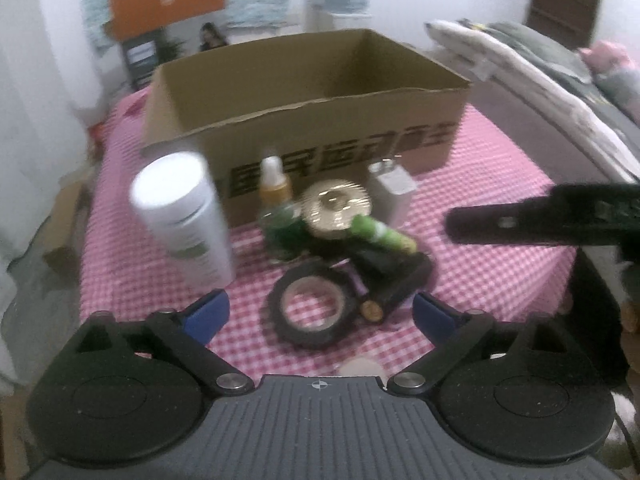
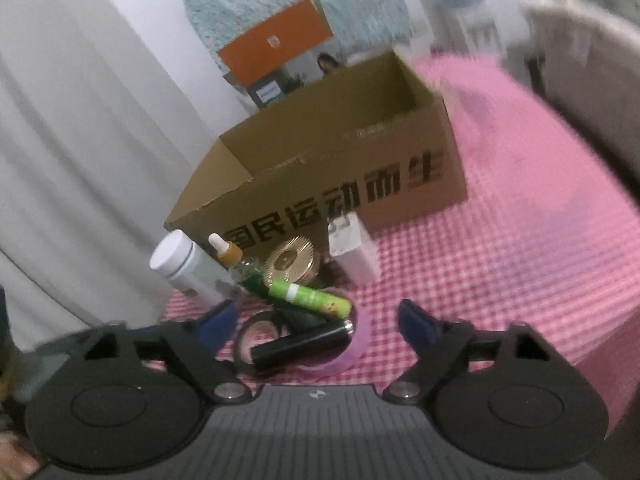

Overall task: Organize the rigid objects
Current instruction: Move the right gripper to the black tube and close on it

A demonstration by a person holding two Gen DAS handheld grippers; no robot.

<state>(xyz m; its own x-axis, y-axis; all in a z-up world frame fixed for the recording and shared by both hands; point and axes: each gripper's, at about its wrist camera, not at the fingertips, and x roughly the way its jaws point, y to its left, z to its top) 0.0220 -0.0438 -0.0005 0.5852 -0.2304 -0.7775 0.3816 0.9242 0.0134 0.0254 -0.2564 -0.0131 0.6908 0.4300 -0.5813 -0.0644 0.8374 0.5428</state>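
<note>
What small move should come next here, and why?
Probably ease the left claw forward and down over the black tape roll, the nearest item, sitting between its open fingers. Nothing is held yet, the cardboard box looks empty as far as visible, and the white bottle, gold lid and green tube wait on the checked cloth.

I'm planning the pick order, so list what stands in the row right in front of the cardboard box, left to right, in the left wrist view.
white bottle → orange-capped dropper bottle → gold round lid → white charger block. The green tube, black cylinder and tape roll overlap nearer the camera, so they are left out.
</note>
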